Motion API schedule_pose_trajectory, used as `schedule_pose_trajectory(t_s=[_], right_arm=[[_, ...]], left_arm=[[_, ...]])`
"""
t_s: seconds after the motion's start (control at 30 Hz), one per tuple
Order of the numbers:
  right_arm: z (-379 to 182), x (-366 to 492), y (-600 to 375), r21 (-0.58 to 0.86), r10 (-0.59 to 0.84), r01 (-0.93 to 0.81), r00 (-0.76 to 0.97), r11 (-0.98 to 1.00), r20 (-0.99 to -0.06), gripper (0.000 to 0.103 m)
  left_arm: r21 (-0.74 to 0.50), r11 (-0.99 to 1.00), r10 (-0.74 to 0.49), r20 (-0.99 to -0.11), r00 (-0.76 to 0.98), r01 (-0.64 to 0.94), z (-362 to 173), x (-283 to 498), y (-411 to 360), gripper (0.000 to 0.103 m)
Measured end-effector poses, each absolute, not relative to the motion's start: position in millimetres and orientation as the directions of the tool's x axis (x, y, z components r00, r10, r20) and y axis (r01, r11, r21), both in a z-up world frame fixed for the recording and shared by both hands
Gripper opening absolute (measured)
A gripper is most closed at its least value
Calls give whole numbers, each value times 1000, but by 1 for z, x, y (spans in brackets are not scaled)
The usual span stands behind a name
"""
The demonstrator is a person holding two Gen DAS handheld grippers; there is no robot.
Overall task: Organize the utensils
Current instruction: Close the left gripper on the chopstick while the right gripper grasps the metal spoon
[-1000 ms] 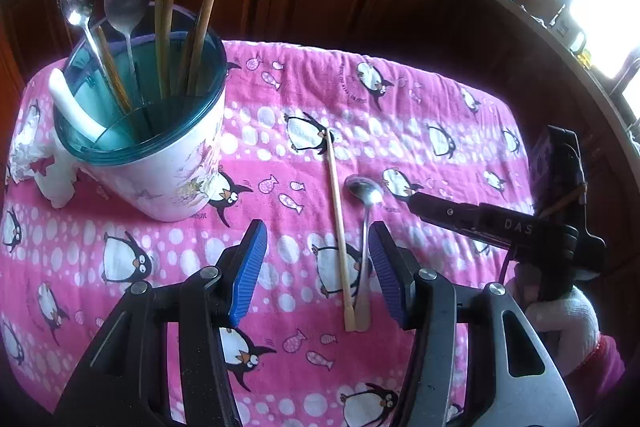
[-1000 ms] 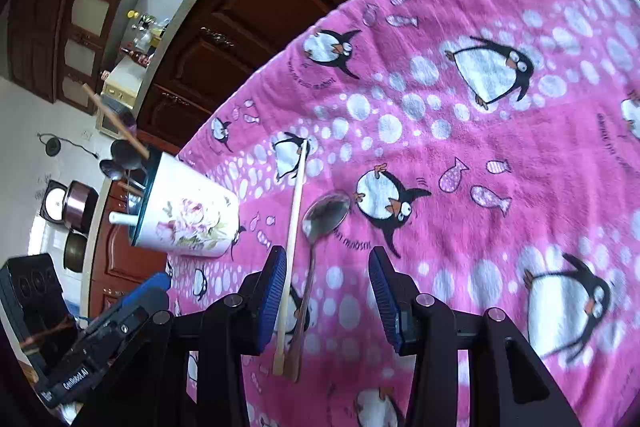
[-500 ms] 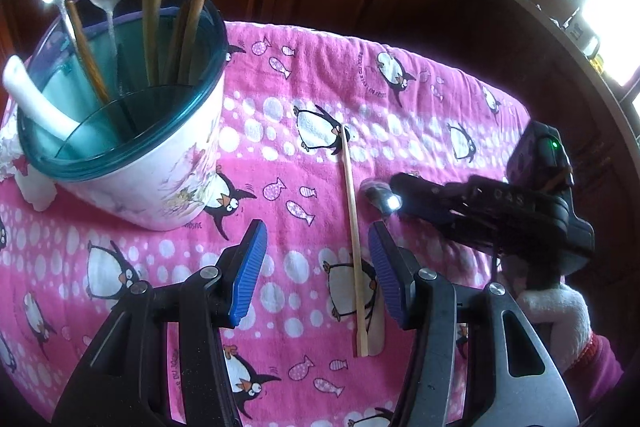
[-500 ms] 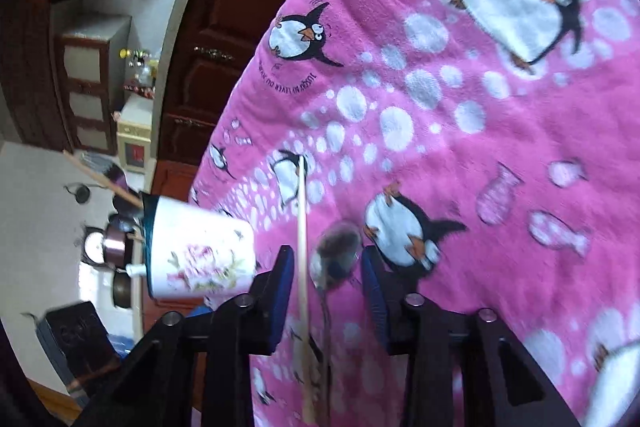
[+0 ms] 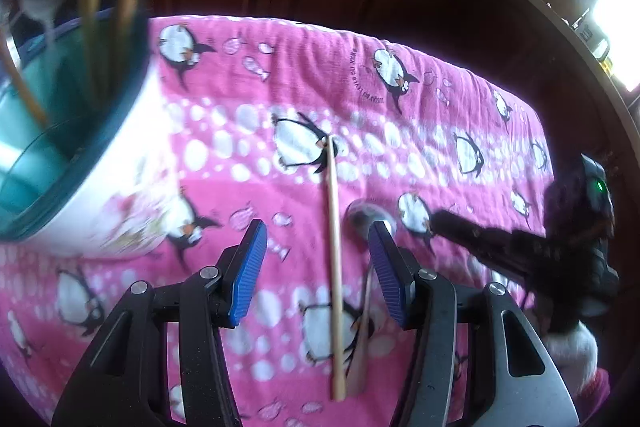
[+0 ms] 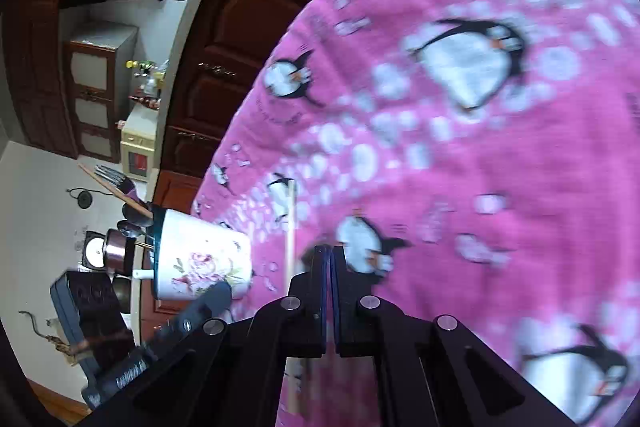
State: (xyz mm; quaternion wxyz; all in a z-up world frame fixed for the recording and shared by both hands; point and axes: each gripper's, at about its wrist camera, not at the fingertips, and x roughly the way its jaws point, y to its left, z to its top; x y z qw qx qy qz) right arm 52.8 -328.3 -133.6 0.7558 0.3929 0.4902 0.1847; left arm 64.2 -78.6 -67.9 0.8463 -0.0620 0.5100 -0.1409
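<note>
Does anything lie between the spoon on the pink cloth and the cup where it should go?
Yes. The wooden stick lies beside the spoon, on its cup side, and the open left gripper hovers over that stretch. Nothing else shows on the cloth between them.

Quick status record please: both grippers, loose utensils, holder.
left gripper: open, chopstick framed between its fingers
right gripper: shut by the spoon bowl; grip unconfirmed
chopstick: flat on the penguin cloth
spoon: flat, just right of the chopstick
holder: standing at left, utensils inside
</note>
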Motion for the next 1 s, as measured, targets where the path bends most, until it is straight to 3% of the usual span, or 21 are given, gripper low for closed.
schedule_pose_trajectory(t_s=[0.47,0.5,0.53,0.63,1.0], right_arm=[[-121,40,-318,717,659,0,392,697,-642,10],[-121,40,-319,713,657,-5,394,701,-643,10],[-119,40,-319,712,657,-8,394,702,-643,10],[-119,46,-314,729,677,-10,379,685,-631,10],[-132,75,-270,739,710,-18,291,674,-641,11]], left_arm=[[-222,966,-257,-880,400,133,-97,125,-110,52],[-228,964,-263,-882,392,135,-101,130,-112,43],[-223,965,-259,-887,383,137,-104,133,-113,25],[-200,969,-242,-889,389,146,-107,133,-113,4],[-266,933,-344,-854,391,241,-63,37,-44,4]])
